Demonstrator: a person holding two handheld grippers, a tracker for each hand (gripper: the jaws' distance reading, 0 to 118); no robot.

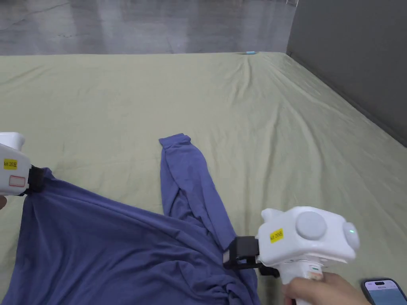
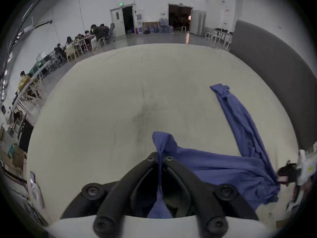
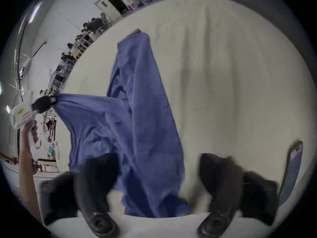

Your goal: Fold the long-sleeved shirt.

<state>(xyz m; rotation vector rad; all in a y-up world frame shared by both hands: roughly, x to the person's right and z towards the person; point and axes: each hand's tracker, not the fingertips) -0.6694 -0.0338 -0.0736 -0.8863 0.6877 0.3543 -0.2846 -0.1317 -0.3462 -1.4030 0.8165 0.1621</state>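
A blue long-sleeved shirt lies rumpled on the pale green sheet near the front. One sleeve stretches away from me, its cuff farthest out. At the left, my left gripper is shut on a bunched edge of the shirt; the cloth runs between its closed jaws. My right gripper is at the base of that sleeve. Its jaws stand wide apart, with shirt fabric lying between them and not pinched. The left gripper also shows far off in the right gripper view.
A phone lies on the sheet at the front right, close to the hand holding the right gripper. A dark grey panel borders the right side. Wide bare sheet lies beyond the shirt. People sit at tables far off.
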